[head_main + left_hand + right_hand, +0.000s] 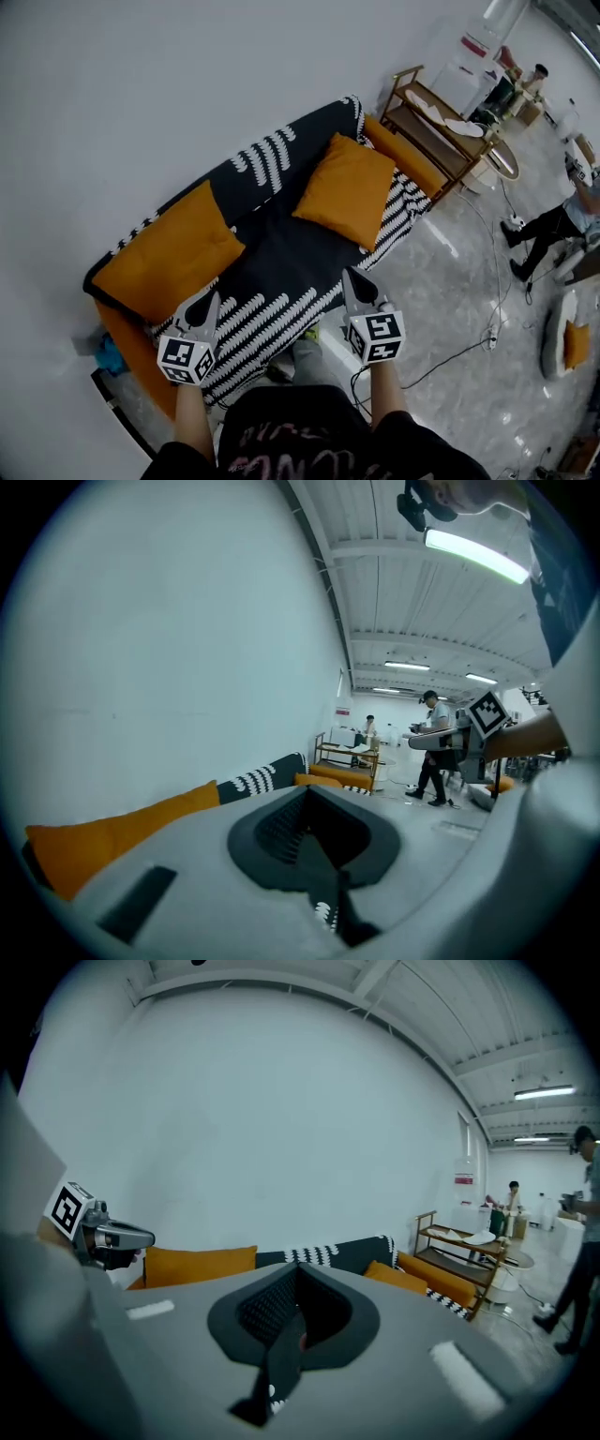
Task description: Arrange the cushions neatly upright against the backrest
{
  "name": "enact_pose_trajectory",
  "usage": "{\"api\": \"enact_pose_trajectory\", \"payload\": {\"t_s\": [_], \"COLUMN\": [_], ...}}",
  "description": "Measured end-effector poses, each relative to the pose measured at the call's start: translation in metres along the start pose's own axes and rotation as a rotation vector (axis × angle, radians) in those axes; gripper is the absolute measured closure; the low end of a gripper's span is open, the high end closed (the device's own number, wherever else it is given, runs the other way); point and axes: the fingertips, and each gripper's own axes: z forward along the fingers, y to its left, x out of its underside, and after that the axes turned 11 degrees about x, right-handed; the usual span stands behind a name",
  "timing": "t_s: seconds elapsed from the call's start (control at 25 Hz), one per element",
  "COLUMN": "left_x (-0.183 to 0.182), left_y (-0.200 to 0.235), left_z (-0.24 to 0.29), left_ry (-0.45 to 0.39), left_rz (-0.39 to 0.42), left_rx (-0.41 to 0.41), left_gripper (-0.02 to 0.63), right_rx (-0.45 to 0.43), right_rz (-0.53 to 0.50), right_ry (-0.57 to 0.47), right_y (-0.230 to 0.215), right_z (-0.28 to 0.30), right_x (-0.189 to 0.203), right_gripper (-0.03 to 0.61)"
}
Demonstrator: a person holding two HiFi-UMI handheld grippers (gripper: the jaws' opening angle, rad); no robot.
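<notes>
A sofa under a black-and-white patterned throw stands against the white wall. Two orange cushions lean on its backrest: one at the left end, one at the right. Both also show in the right gripper view, left cushion and right cushion. The left cushion fills the lower left of the left gripper view. My left gripper and right gripper hover in front of the seat's front edge, both shut and empty, apart from the cushions.
A wooden shelf rack stands past the sofa's right end. Cables run over the glossy floor at the right. A person stands on the right, another further back. An orange cushion lies on a white seat at far right.
</notes>
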Motion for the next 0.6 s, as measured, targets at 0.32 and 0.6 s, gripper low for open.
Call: {"api": "enact_pose_trajectory", "payload": {"t_s": [0.32,0.6], "left_x": [-0.008,-0.008], "left_y": [-0.040,-0.062], "left_z": [0.056,0.118], "left_ry": [0.022,0.055], "left_rz": [0.023,0.015], "left_rx": [0.117,0.165], "left_gripper": [0.615,0.615], "right_rx": [0.120,0.159], "right_rz": [0.037,0.062], "right_ry": [-0.006,0.015], "right_y": [-0.061,-0.112], "right_z": [-0.021,-0.010], "right_x": [0.004,0.019], "right_gripper": [0.565,0.565]}}
